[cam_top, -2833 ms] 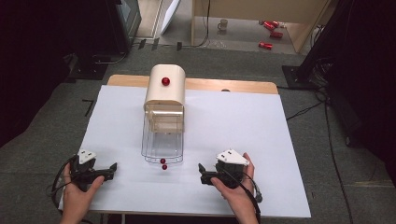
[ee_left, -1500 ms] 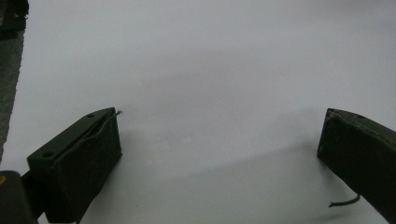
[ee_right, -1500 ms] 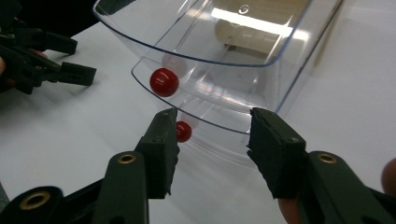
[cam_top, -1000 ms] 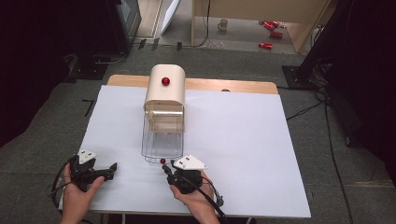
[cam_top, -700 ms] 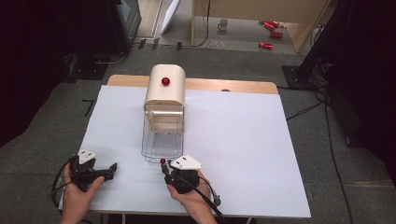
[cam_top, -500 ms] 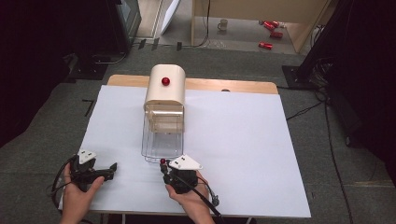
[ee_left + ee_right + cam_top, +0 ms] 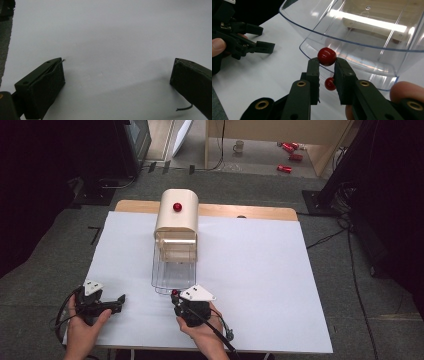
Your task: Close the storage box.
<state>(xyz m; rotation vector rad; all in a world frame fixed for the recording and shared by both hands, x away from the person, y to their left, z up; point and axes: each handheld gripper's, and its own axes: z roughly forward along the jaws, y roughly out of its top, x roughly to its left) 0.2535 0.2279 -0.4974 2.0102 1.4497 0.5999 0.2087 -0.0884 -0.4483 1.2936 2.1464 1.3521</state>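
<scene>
In the right gripper view, a glossy red ball [image 7: 326,56] is pinched between the tips of the right gripper [image 7: 326,65], at the centre of the frame; the jaws are clenched on its sides, probably so that it can be lifted clear of the sheet. A second red ball [image 7: 329,84] lies lower, seen between the jaws, on the white sheet [image 7: 262,75]. The clear plastic drawer [image 7: 362,42] fills the upper right, pulled out, presumably to receive the balls. In the high view, a third red ball [image 7: 177,207] sits on the cream cabinet [image 7: 176,216] at upper centre. Three balls, one drawer and two grippers are counted. The left gripper [image 7: 119,301], at lower left, rests with its jaws spread wide and nothing between them, apparently kept in reserve.
</scene>
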